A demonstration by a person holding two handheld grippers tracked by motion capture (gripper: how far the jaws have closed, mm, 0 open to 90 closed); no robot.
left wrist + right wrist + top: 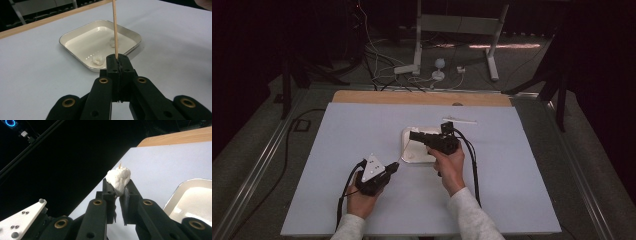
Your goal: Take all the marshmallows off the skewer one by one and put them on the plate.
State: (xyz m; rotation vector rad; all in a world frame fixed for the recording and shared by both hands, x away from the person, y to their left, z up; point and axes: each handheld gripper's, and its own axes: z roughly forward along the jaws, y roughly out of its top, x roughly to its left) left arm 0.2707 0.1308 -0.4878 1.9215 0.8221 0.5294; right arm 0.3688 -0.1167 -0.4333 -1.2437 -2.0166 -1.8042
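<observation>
Pale blue table under dim light: a white lump point(118, 180) sits speared on the skewer point(115, 27) tip, clamped in the right gripper point(119, 185); the left gripper point(117, 60) pinches the skewer's base. Threading is underway, I'd say; next, slide the lump down, beside the tray point(75, 33).

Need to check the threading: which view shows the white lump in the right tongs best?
The right gripper view: the white lump sits close up, pinched between the right tongs, the skewer tip poking out on top. The high view hides it under that gripper; the left gripper view shows the skewer.
</observation>
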